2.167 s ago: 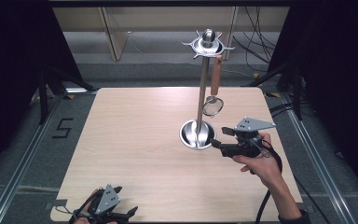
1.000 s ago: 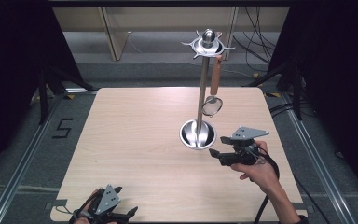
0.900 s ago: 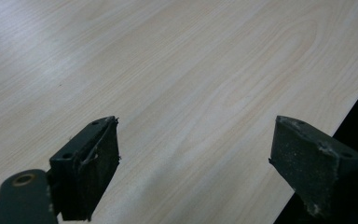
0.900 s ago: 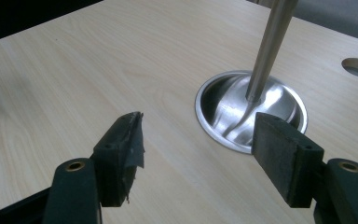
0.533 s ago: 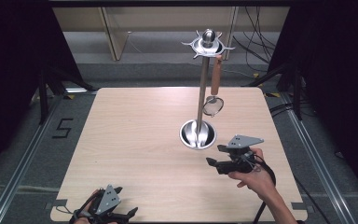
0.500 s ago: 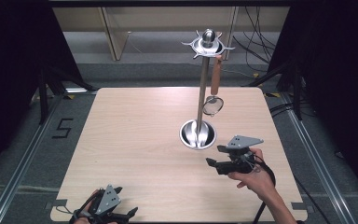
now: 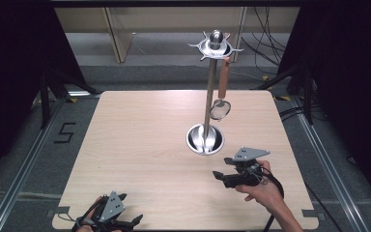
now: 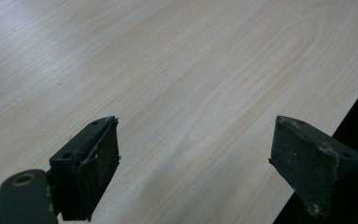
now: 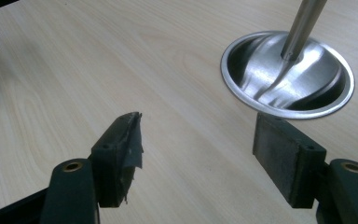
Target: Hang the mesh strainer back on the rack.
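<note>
Hanging strainer (image 7: 220,109), mesh indistinct

Right tongs (image 9: 196,156) spread wide and empty, bare wooden table (image 9: 98,70), steel stand base (image 9: 286,74) just beyond

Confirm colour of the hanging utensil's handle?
Reddish-brown handle, hanging from the steel stand; clearest in the high view.

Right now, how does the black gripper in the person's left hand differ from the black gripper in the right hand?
The left gripper sits at the wooden table's near edge; the right gripper is further in, beside the shiny steel bowl-shaped stand base. The left gripper's view faces bare wood; the right gripper's view takes in that base and its upright steel pole. Both have jaws open and hold nothing.
</note>
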